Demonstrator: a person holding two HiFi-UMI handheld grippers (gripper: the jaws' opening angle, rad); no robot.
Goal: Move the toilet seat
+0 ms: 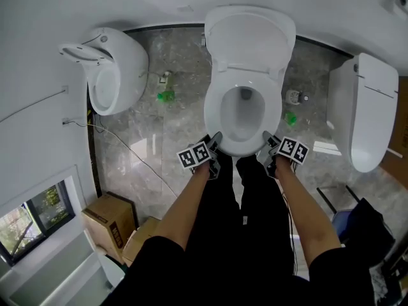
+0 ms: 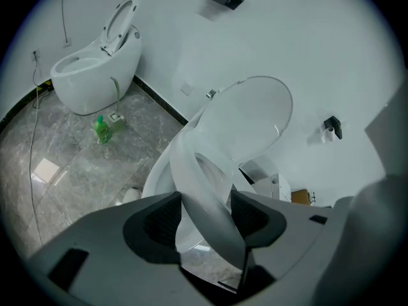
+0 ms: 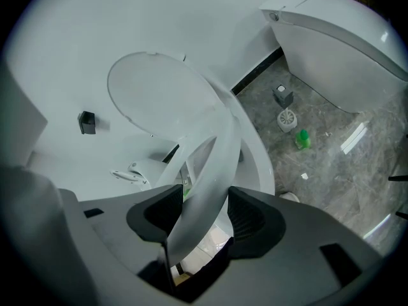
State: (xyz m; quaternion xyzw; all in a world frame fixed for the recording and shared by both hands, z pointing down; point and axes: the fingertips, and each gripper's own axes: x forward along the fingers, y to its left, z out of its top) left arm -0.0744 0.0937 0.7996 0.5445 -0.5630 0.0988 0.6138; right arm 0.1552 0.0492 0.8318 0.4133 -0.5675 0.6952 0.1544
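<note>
Light bright, even, diffuse; white walls (image 1: 38,62) nr blown out. Daylight thru window (image 1: 38,218), lower left of head view. Shadows soft & faint. Glare patches on polished marble floor (image 1: 137,161). Head view sharp, bent at edges. Gripper views: strong fisheye, black vignette in corners; toilet seat (image 2: 204,203) close to lens, slightly soft w/ sheen.

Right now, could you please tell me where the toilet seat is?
The toilet seat is partly raised over the middle toilet, centre of the head view, its front held by the left gripper and the right gripper.
</note>
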